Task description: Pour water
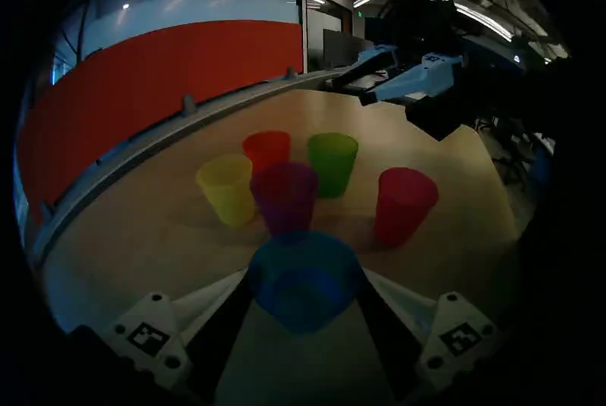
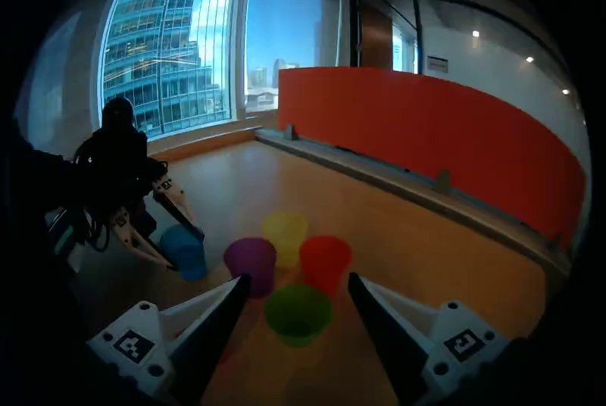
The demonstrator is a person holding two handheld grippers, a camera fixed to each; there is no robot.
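My left gripper (image 1: 303, 285) is shut on a blue cup (image 1: 303, 288), one finger pressing each side, low over the wooden table (image 1: 174, 232). Beyond it stand a purple cup (image 1: 285, 195), a yellow cup (image 1: 227, 188), an orange-red cup (image 1: 267, 150), a green cup (image 1: 332, 162) and a red cup (image 1: 404, 203), all upright. My right gripper (image 1: 347, 92) hovers open, high above the far side of the table. In the right gripper view, that gripper (image 2: 297, 281) is open above the green cup (image 2: 297, 313), and the left gripper (image 2: 178, 243) grips the blue cup (image 2: 183, 251) at the left.
A long red partition (image 1: 167, 80) with a grey rail runs along the table's far edge. Large windows (image 2: 174, 57) stand behind the person (image 2: 114, 156) holding the grippers. Bare table lies on the right (image 2: 424, 254).
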